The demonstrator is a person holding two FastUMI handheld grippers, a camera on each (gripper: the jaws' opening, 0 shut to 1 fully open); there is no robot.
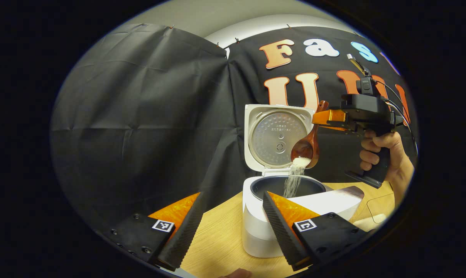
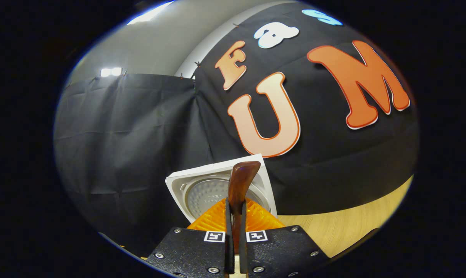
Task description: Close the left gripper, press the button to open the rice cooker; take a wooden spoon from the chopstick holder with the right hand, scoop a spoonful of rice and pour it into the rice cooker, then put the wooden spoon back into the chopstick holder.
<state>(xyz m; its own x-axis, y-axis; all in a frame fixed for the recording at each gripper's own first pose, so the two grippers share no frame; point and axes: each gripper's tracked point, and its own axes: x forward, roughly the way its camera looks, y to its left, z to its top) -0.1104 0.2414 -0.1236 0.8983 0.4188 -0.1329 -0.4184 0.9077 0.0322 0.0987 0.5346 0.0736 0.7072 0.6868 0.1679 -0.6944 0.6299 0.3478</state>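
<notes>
Rice cooker (image 1: 264,227) stands on the wooden worktop (image 1: 217,239), lid (image 1: 278,137) raised upright, inner pot (image 1: 287,187) exposed. Right gripper (image 1: 325,117) — jaws clamped on the wooden spoon (image 1: 308,148) handle — holds the bowl tilted above the pot; rice (image 1: 294,177) streams down into it. In the right gripper view the handle (image 2: 240,185) rises at 12 o'clock between closed jaws. Left gripper (image 1: 229,227) — jaws apart, holding nothing — sits at 6 o'clock before the cooker.

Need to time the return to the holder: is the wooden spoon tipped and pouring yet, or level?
Tipped. The wooden spoon hangs bowl-down over the rice cooker, rice streaming into the pot; the right gripper clamps its handle.
</notes>
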